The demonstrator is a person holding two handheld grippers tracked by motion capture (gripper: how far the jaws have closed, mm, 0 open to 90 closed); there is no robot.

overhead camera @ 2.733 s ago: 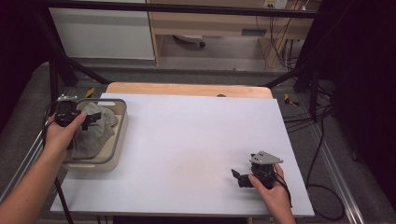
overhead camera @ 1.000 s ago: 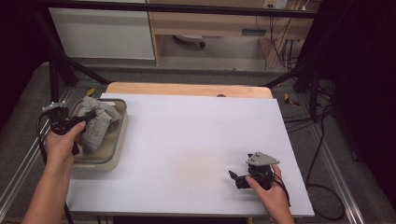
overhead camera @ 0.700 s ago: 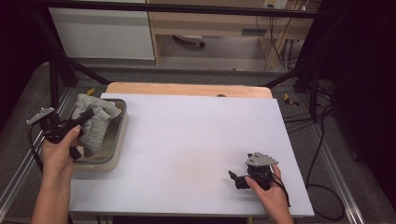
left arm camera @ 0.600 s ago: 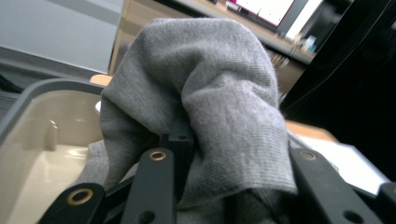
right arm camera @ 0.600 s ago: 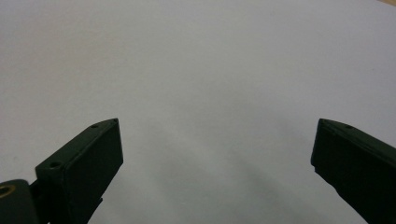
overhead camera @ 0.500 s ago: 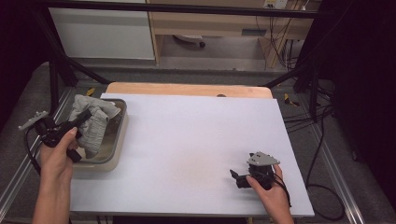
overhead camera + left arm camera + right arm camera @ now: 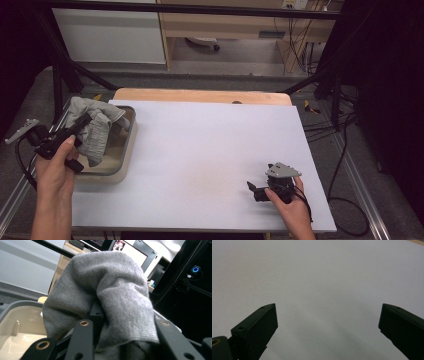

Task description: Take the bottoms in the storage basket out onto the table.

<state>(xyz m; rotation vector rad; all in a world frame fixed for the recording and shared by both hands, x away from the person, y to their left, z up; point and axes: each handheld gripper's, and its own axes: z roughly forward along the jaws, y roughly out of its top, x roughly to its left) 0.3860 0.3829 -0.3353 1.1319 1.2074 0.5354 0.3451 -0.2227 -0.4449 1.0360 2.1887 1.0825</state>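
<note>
Two hand-held grippers: right hand-held gripper (image 7: 254,189) lower right, jaws wide, empty, resting on white surface (image 7: 210,150). Left hand-held gripper (image 7: 82,122) mid-left clamps grey cloth (image 7: 95,127), lifted over beige tub (image 7: 122,155) at surface's left edge.

I can't see my left gripper's (image 7: 100,340) jaw tips; the grey knitted cloth (image 7: 110,297) drapes over them.

Your table (image 7: 200,150) is a pale, white-topped surface with a wooden strip (image 7: 200,95) along its far edge. A beige tub (image 7: 122,155) sits on it just below your left jaws. Beneath and ahead of your right jaws lies bare tabletop.
</note>
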